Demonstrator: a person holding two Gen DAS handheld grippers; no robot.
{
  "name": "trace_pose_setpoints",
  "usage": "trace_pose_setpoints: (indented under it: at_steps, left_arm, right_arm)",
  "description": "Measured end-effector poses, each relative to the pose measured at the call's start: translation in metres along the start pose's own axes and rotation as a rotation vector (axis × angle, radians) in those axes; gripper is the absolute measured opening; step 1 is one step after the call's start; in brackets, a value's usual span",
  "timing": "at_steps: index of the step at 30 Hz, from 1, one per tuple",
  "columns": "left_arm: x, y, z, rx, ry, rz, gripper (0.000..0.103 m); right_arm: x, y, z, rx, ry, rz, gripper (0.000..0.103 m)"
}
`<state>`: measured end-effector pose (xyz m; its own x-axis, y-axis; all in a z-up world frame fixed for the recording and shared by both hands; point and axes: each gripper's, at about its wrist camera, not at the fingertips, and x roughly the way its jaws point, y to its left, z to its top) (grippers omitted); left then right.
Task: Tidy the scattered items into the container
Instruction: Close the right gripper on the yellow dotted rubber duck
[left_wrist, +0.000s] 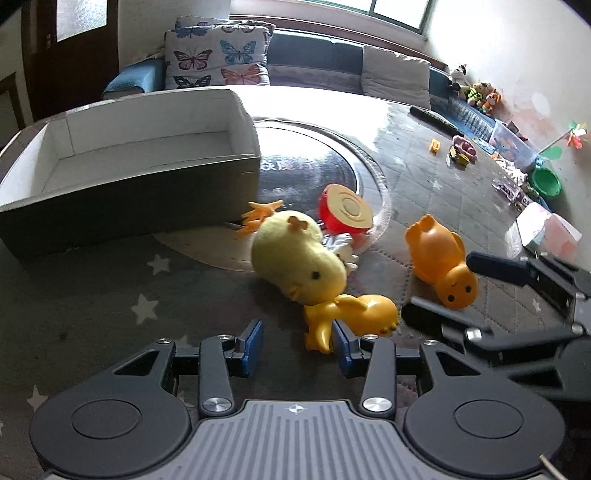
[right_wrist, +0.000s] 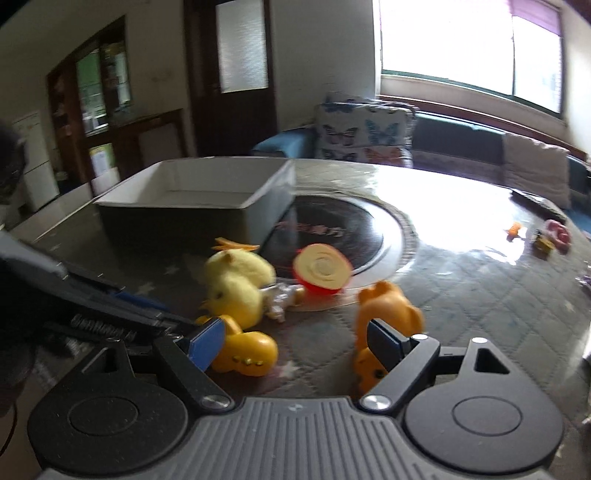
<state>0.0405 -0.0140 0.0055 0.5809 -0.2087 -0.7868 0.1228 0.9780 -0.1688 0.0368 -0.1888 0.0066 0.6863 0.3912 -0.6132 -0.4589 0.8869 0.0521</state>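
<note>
A grey box with a white inside (left_wrist: 147, 155) (right_wrist: 207, 199) stands empty at the left. In front of it lie a yellow plush chick (left_wrist: 295, 258) (right_wrist: 236, 284), a red half apple toy (left_wrist: 345, 214) (right_wrist: 321, 271), a small silver toy (left_wrist: 341, 247) (right_wrist: 280, 297), a yellow rubber duck (left_wrist: 351, 317) (right_wrist: 245, 350) and an orange toy figure (left_wrist: 439, 258) (right_wrist: 388, 314). My left gripper (left_wrist: 297, 345) is open, its right pad next to the yellow duck. My right gripper (right_wrist: 295, 343) (left_wrist: 476, 288) is open, its right finger over the orange figure.
The items lie on a dark quilted table with a round black glass centre (left_wrist: 310, 162). Small toys (left_wrist: 461, 151) and a green bowl (left_wrist: 546, 181) lie at the far right. A sofa with butterfly cushions (left_wrist: 218, 59) stands behind.
</note>
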Motion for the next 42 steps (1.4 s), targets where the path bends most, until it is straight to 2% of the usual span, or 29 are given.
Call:
trace_pose_setpoints:
  at_steps: [7, 12, 19, 21, 25, 38, 42]
  left_arm:
    - [-0.003, 0.008, -0.001, -0.033, 0.0, -0.014, 0.042]
    - [-0.007, 0.011, 0.0, -0.061, -0.005, -0.074, 0.042]
    - [0.0, 0.008, 0.003, -0.082, 0.012, -0.119, 0.042]
    - [0.002, 0.008, 0.003, -0.092, 0.022, -0.138, 0.042]
    - [0.008, 0.01, 0.004, -0.106, 0.031, -0.156, 0.043]
    - [0.02, 0.019, 0.01, -0.138, 0.049, -0.243, 0.043]
    - [0.021, 0.024, 0.01, -0.15, 0.044, -0.257, 0.041]
  right_arm:
    - [0.014, 0.013, -0.009, -0.045, 0.051, 0.078, 0.086]
    - [0.024, 0.02, -0.011, -0.065, 0.076, 0.095, 0.082]
    - [0.032, 0.027, -0.014, -0.087, 0.098, 0.12, 0.068]
    - [0.034, 0.027, -0.015, -0.089, 0.104, 0.121, 0.067]
    - [0.038, 0.027, -0.016, -0.081, 0.116, 0.131, 0.053]
    - [0.041, 0.033, -0.015, -0.097, 0.125, 0.101, 0.051]
    - [0.04, 0.036, -0.015, -0.098, 0.128, 0.096, 0.047]
